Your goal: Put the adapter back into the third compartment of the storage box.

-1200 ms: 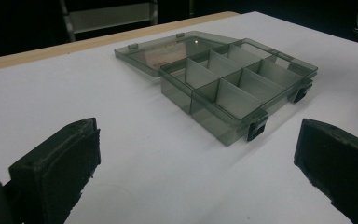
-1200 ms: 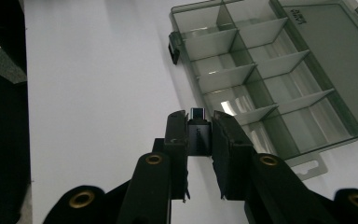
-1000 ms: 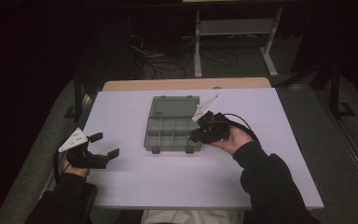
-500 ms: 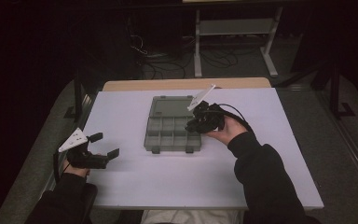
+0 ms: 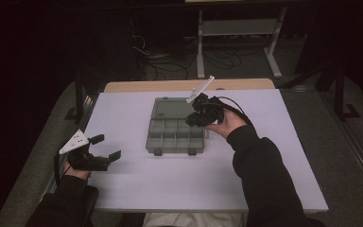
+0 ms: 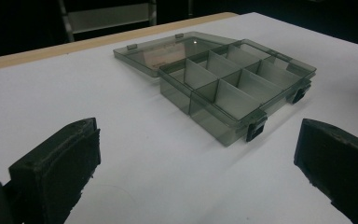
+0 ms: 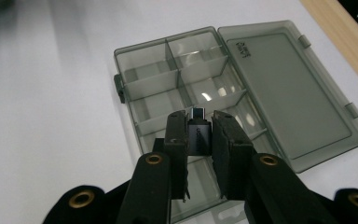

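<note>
Nearest me, my left tongs (image 5: pixel 105 148) rest at the near left of the white counter (image 5: pixel 137 189), jaws spread wide with nothing between them, well apart from the box. In the left gripper view the two pads frame bare counter, with the box farther off. My right tongs (image 7: pixel 199 140) are clamped on a small dark adapter (image 7: pixel 198 133), its metal plug end poking out past the pads, and they hang over the smoky plastic organizer box (image 5: pixel 175 135) in the middle of the counter. The adapter is in the air above the box's compartments, not yet inside any of them. The box lies open, its lid (image 7: pixel 289 93) folded flat on the counter on the far side; the compartments look empty to me. My judgement is that the next step is dropping the adapter into one cell. The risk I see is the thin dividers: if I lower off centre, the adapter could land on a wall, tip into the wrong cell or bounce out. The grip covers only the body's flanks, so a twist on contact could let it slip. The box is light and unheld; a nudge from the tongs could slide it across the counter.
</note>
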Motion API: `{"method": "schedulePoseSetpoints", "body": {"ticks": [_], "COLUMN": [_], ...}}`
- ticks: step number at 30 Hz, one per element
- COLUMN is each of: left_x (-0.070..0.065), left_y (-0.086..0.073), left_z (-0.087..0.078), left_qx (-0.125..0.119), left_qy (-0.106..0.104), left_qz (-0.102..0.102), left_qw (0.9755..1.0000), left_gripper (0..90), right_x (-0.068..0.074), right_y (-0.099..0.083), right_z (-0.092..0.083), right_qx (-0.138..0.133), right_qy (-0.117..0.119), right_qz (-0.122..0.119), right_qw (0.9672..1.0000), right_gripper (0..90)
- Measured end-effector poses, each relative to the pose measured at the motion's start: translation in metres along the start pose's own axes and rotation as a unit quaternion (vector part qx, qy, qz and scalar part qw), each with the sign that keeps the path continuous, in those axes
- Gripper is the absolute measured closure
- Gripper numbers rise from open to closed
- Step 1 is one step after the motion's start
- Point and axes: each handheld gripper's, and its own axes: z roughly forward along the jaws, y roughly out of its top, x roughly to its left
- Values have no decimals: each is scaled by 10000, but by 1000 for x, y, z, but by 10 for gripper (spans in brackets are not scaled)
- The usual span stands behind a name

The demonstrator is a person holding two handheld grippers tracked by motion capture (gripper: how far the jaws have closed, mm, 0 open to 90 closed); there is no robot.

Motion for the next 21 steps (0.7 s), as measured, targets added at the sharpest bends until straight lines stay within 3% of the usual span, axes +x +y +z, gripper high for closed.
{"method": "schedulePoseSetpoints", "body": {"ticks": [11, 21], "left_x": [0, 0], "left_y": [0, 0], "left_z": [0, 0], "left_qx": [-5, -11], "left_qy": [-3, -16], "left_qz": [-9, -11], "left_qw": [10000, 10000], "left_gripper": [0, 0], "right_x": [-10, -25], "right_y": [7, 10], "right_z": [5, 21], "right_qx": [35, 80], "right_qy": [-103, -114], "right_qz": [-6, 190], "right_qw": [9999, 9997], "right_gripper": [750, 751]}}
